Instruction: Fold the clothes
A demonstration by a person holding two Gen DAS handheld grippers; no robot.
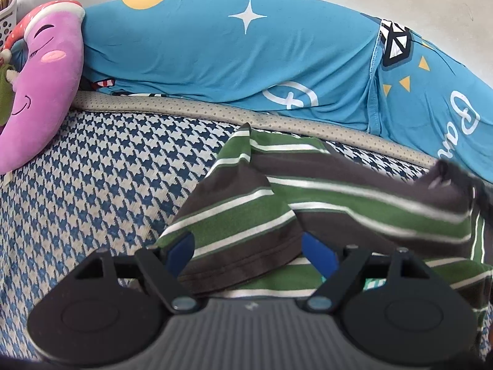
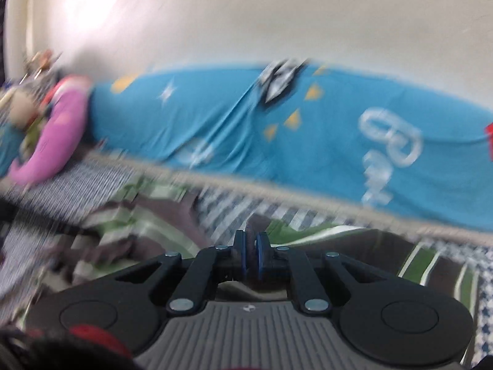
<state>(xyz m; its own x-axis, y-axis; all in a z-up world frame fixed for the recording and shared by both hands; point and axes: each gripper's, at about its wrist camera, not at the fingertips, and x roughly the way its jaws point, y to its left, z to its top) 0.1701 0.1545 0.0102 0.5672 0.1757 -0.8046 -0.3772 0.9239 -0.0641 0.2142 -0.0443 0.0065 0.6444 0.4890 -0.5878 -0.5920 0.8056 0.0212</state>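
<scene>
- Bed w/ blue-and-cream houndstooth cover fills most of both views; a long blue printed pillow runs along the far edge by the wall, purple plush toy at its left end.
- Striped shirt (green, brown, white) lies on the bed, spread across the middle and right. One sleeve or corner is folded over toward my left side, hem near the camera.
- Left tongs: wide open, blue pads standing either side of that folded flap's hem. Pads don't look to be pressing on it, so I'm holding nothing on the left.
- Right tongs: closed down nearly all the way. Right view is badly smeared, but there seems to be a thin bit of dark fabric caught between the pads; I read it as a pinch on the shirt's edge, not 100% sure.
- Risk 1: thin pinch on the right could slip out if I pull fast, and the fold drops halfway.
- Risk 2: w/ the left not gripping, the right pull may drag the whole shirt across the bed and undo the folded flap.
- Risk 3: if I close the left now, it could grab both layers and bunch the hem.
</scene>
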